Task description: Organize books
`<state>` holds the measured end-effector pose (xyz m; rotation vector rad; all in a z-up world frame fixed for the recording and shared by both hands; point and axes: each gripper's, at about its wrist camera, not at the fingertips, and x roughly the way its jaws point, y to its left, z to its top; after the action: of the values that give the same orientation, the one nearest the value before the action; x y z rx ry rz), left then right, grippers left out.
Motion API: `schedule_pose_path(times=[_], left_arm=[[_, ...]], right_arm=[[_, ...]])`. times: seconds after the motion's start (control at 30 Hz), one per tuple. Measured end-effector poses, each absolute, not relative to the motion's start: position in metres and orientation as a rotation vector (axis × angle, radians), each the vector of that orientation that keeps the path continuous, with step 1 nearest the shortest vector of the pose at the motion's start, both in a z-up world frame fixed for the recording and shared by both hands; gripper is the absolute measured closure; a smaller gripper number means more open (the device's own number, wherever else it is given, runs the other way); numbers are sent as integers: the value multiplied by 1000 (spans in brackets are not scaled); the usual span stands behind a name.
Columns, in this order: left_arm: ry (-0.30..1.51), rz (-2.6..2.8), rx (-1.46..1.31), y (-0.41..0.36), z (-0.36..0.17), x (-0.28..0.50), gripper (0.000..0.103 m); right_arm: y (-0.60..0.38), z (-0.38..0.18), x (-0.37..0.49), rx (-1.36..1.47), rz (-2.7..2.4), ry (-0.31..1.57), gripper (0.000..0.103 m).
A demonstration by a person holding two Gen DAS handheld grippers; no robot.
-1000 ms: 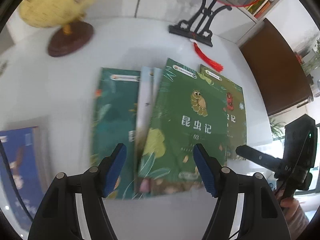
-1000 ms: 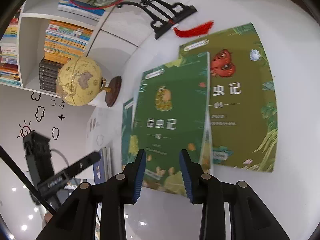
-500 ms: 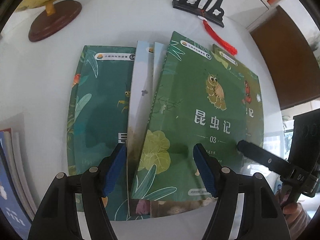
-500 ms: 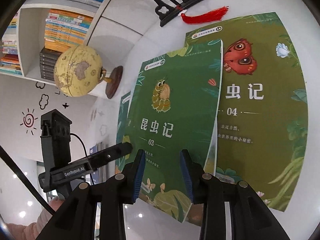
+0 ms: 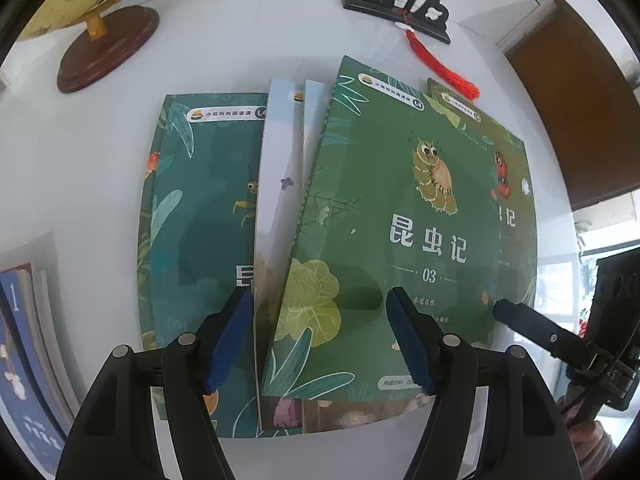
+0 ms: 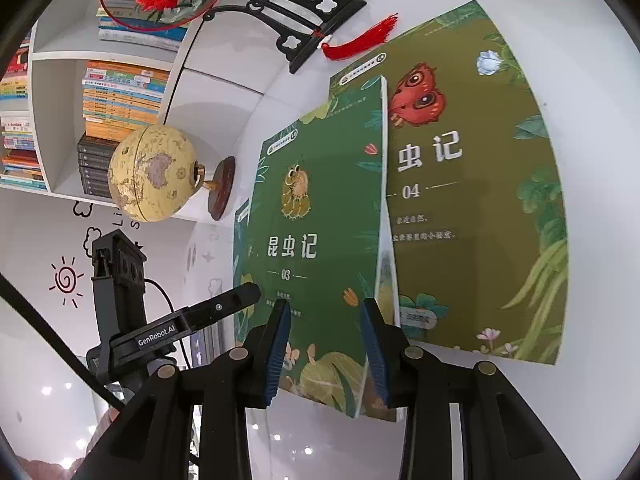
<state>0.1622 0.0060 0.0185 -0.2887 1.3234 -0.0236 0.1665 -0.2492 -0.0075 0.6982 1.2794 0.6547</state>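
Several thin books lie fanned out on the white table (image 5: pixel 100 168). Green book 03 (image 5: pixel 400 220) is on top, with olive book 04 (image 6: pixel 472 200) under its right side. A teal book (image 5: pixel 200 220) lies to the left, and pale blue ones (image 5: pixel 280 152) show between them. My left gripper (image 5: pixel 320 340) hovers open over the near edge of the fan and grips nothing. My right gripper (image 6: pixel 325 348) points at the near right corner of book 03 (image 6: pixel 312 240). Its jaws are opening and the pads do not press on the book.
A yellow globe (image 6: pixel 154 174) on a brown base (image 5: pixel 108 56) stands at the back left. A black fan stand (image 5: pixel 400 8) with a red tassel (image 5: pixel 444 64) stands behind the books. Blue books (image 5: pixel 24 360) lie at the left edge. Bookshelves (image 6: pixel 112 100) fill the wall.
My left gripper has sunk closer over the fanned books. My right gripper has dropped nearer to book 03, and its jaws now stand wider apart.
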Motion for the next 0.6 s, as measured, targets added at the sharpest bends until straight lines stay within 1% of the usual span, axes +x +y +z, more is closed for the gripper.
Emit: schedule_pose_path(times=[0.1, 0.17, 0.3, 0.43, 0.6], left_arm=[[1325, -27, -261, 3, 20, 161, 34], [1325, -45, -257, 1, 21, 160, 34], [1334, -76, -248, -10, 21, 159, 32], [1341, -92, -211, -20, 21, 159, 32], [1346, -85, -217, -20, 22, 159, 32]], right_arm=[[-255, -11, 167, 710, 635, 1280, 56], [-257, -14, 169, 735, 623, 1281, 50], [-253, -13, 175, 730, 640, 1273, 45], [-244, -4, 180, 634, 625, 1243, 45], [-242, -7, 205, 604, 637, 1200, 44]])
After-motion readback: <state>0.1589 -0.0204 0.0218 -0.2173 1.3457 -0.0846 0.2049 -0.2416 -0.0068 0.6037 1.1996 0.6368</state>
